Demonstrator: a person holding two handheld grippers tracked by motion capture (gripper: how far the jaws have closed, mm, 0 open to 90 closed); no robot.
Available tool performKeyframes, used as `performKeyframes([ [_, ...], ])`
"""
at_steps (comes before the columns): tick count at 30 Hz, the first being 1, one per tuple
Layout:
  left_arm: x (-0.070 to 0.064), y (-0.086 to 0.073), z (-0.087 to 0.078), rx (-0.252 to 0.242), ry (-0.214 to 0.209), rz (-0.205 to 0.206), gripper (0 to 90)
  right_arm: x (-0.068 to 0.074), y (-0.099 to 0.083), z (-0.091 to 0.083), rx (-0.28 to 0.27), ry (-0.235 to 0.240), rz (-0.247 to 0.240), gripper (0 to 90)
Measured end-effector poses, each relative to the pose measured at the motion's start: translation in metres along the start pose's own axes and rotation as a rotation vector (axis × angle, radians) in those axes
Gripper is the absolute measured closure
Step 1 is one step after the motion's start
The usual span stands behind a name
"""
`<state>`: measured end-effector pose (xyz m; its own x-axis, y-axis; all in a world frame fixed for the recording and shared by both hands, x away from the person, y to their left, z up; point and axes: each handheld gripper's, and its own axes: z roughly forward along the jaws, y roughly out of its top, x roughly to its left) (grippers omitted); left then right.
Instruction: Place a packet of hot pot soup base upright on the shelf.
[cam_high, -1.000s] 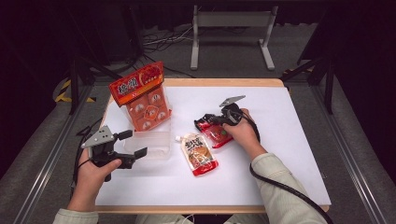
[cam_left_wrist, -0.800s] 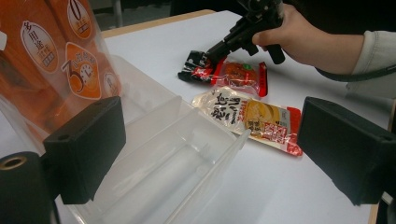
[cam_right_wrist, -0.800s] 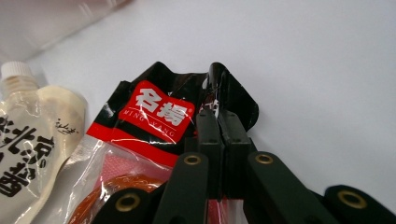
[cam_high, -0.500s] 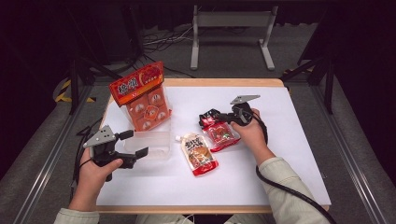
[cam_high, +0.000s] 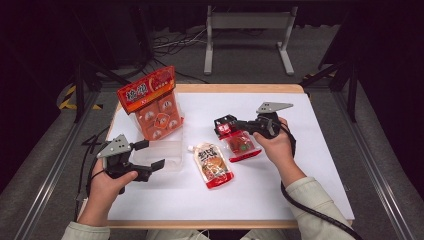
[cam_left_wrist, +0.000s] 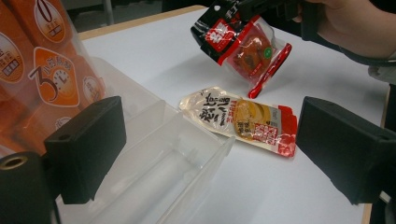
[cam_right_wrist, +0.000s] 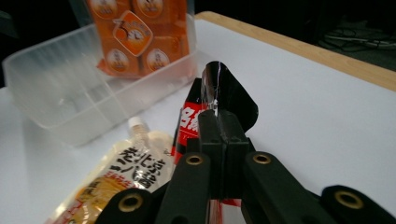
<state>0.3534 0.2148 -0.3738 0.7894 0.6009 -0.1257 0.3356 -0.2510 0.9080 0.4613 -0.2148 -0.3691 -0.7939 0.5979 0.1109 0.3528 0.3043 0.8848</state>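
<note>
On the surface a container stands at the left side. A pack of cups leans in the far part of the container and rises above its rim. Just right of the container, a spouted pouch lies flat, its spout toward the far left. Right of this pouch and a little farther, a snack packet hangs tilted from the right claw. The left claw is at the near left, beside the near side of the container.
</note>
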Motion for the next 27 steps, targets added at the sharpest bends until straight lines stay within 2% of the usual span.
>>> performKeyframes([
  [8,-0.006,0.002,0.007,0.008,-0.018,0.007,9.4,0.017,0.000,-0.033,-0.091,0.021,-0.033,90.0],
  [11,-0.007,0.003,0.011,0.010,-0.024,0.005,9.4,0.020,-0.001,-0.039,-0.109,0.027,-0.035,90.0],
  [12,-0.009,0.004,0.015,0.004,-0.030,-0.008,9.7,0.026,-0.003,-0.046,-0.141,0.038,-0.035,90.0],
  [13,-0.009,0.004,0.015,0.004,-0.030,-0.008,10.0,0.028,-0.003,-0.047,-0.146,0.039,-0.036,90.0],
  [14,-0.011,0.005,0.017,-0.004,-0.033,-0.031,10.0,0.028,-0.003,-0.047,-0.146,0.039,-0.036,90.0],
  [16,-0.013,0.007,0.020,-0.035,-0.034,-0.038,10.6,0.035,-0.002,-0.051,-0.139,0.041,-0.055,90.0],
  [22,-0.018,0.011,0.029,-0.060,-0.058,-0.035,11.0,0.051,0.005,-0.060,-0.184,0.070,-0.080,90.0],
  [27,-0.022,0.013,0.034,-0.077,-0.089,-0.037,17.1,0.061,0.007,-0.060,-0.202,0.105,-0.084,90.0],
])
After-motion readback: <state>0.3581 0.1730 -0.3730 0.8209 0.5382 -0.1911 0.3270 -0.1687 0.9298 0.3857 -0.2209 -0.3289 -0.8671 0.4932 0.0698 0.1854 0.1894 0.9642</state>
